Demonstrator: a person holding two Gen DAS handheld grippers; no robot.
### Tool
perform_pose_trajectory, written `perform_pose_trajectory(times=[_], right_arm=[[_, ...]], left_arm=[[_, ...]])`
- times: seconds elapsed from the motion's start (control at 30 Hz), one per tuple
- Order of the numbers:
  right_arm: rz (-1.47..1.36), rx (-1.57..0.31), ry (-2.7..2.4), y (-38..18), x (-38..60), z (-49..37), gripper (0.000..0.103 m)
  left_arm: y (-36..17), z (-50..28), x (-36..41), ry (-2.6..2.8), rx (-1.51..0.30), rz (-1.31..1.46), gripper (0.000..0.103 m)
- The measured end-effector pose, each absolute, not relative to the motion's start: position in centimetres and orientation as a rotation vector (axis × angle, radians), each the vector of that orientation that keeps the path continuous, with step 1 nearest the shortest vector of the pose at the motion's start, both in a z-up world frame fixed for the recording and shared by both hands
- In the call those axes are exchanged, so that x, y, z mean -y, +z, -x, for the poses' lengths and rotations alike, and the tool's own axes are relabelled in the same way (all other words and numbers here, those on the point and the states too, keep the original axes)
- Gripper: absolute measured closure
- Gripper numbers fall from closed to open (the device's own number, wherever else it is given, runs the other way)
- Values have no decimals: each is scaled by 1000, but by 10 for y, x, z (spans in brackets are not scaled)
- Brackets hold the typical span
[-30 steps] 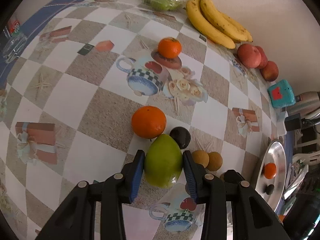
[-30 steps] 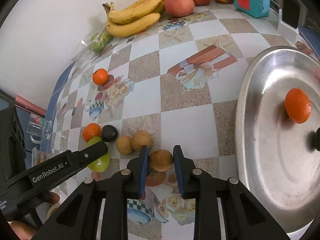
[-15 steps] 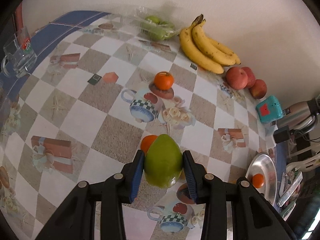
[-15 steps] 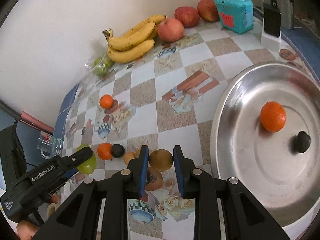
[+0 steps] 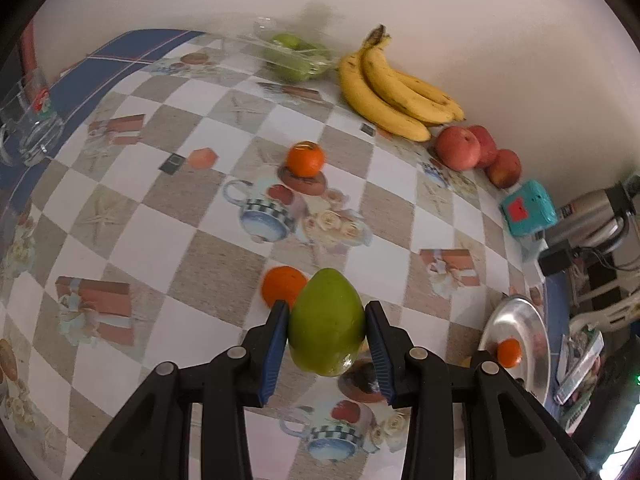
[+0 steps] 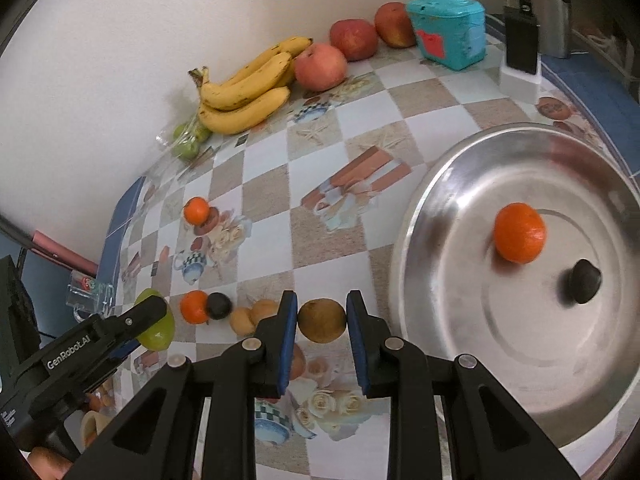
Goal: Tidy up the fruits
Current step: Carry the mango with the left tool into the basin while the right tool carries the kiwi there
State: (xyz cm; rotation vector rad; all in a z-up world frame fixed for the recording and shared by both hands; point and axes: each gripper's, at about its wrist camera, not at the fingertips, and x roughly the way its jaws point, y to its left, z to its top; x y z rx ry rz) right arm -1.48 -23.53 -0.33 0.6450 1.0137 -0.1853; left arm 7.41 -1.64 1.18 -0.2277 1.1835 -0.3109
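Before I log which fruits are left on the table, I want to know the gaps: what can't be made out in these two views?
- Left wrist view: the green fruit in the left gripper hides the fruits behind it; only part of one orange shows.
- Left wrist view: the steel tray is small and partly behind the gripper.
- Right wrist view: bagged green fruits are too small to count.
- Right wrist view: items at the lower left edge are cut off.

Checkered table point(image 6: 264, 196) carries bananas point(image 6: 244, 92) and apples point(image 6: 320, 66) by the wall, a steel tray point(image 6: 436, 216), scattered oranges point(image 5: 305, 158) and a teal box point(image 6: 450, 30).
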Motion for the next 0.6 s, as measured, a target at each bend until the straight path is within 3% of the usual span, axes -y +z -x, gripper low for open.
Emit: perform_pose_trajectory(times=[0.6], right_arm=[[-721,-981,-481,-3,320,77,77]], left_arm=[[25,-9,134,-688,-1162,30,62]])
